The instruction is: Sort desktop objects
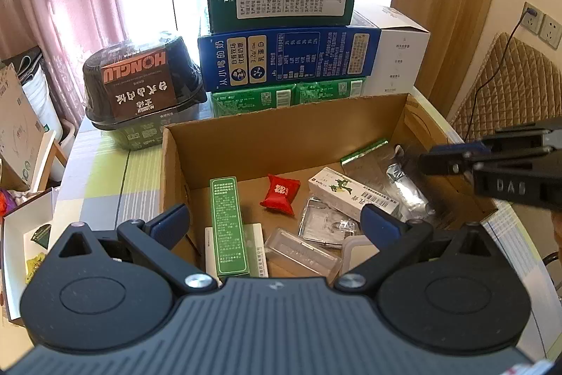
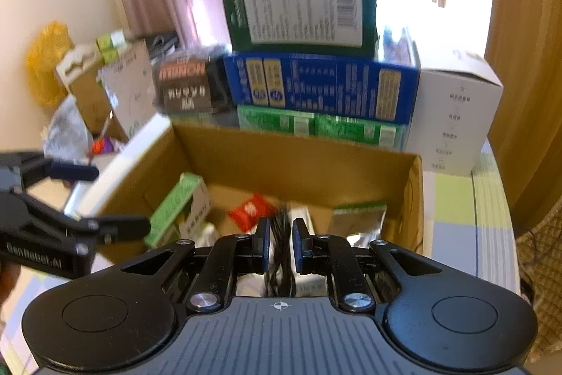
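Cardboard box (image 1: 281,132) — 1 red packet (image 1: 280,194), 2 green cartons (image 1: 228,227).

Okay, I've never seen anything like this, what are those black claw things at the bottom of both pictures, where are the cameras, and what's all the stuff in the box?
Each picture comes from a camera mounted on a hand-held two-finger gripper, looking forward along its fingers. There is no robot; a person holds one in each hand.

In the left wrist view, the left gripper is wide open and holds nothing. It hovers over a cardboard box containing small items: a long green box, a red packet, a white medicine box and silver foil packs.

In the right wrist view, which is blurred, the right gripper is nearly closed on a thin black cable. Behind the cardboard box stand stacked cartons.
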Demonstrator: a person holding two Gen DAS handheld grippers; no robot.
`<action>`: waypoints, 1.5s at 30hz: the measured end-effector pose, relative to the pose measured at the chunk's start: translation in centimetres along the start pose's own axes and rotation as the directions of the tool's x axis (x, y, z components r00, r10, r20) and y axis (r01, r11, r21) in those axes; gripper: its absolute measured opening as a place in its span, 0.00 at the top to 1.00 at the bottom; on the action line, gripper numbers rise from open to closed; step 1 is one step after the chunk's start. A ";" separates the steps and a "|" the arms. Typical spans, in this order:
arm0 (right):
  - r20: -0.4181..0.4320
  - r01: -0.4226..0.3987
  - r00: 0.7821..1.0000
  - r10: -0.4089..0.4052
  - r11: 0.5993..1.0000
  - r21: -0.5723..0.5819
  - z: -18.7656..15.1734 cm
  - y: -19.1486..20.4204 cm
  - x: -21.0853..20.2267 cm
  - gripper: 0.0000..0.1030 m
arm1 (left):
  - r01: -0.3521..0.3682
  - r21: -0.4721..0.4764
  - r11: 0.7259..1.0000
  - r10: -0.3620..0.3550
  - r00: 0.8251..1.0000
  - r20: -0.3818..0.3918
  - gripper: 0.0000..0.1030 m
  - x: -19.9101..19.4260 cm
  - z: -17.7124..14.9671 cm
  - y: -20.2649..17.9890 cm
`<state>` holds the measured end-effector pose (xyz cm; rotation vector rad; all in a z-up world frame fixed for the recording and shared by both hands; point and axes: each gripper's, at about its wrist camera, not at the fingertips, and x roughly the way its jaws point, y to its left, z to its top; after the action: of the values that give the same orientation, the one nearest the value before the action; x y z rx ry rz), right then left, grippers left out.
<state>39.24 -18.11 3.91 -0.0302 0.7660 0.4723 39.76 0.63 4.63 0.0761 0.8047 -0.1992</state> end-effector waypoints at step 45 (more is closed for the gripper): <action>-0.025 0.114 0.994 -0.111 0.973 0.200 -12.9 5.3 -22.3 0.02 | -0.075 -0.225 0.971 0.095 0.992 0.082 0.01 -22.8 -12.9 -7.1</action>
<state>14.67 -24.75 10.32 0.1118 0.8177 0.2854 13.79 -1.05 12.21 -0.1088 0.7255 -0.0304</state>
